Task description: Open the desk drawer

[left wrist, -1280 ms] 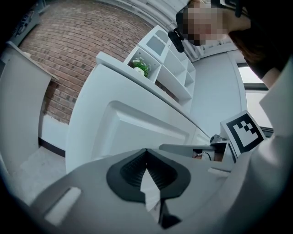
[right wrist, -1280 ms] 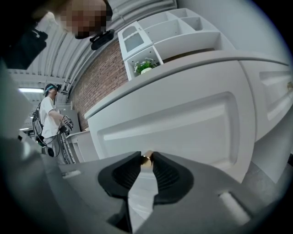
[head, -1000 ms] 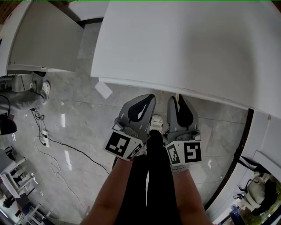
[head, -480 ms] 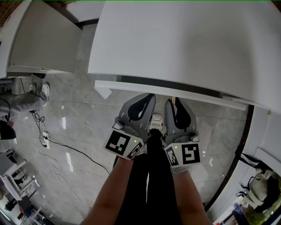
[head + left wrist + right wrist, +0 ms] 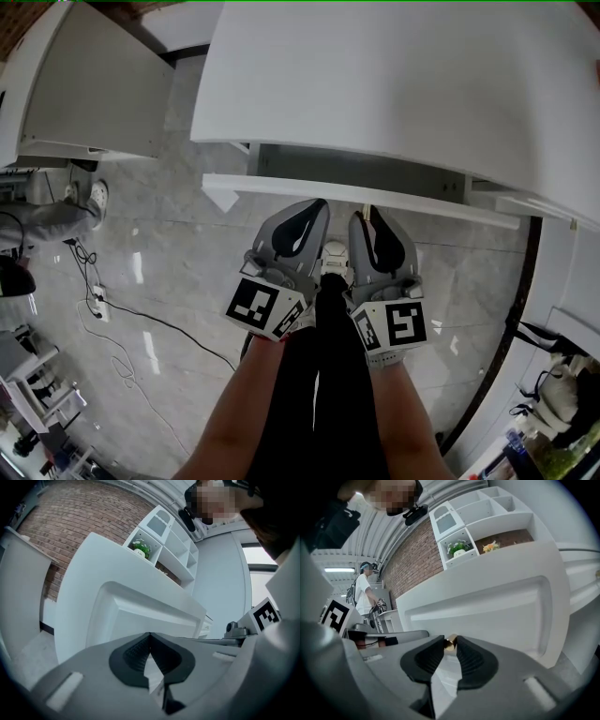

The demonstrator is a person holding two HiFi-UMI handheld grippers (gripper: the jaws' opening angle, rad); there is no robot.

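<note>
While the right gripper (image 5: 450, 641) pinches its brass knob (image 5: 450, 643), the drawer (image 5: 281, 187) stands partly out of the desk (image 5: 394, 84). The left gripper (image 5: 149, 636) alongside is closed, empty.

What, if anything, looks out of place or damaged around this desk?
Nothing damaged or spilled. The drawer stands partly open, the right claw on its gold knob; only a loose cable trails across the floor.

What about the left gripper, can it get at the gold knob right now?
Probably not. The right gripper is shut on the knob and covers both its sides, so there is no room. The left gripper sits close beside it, jaws together, facing the bare drawer front.
</note>
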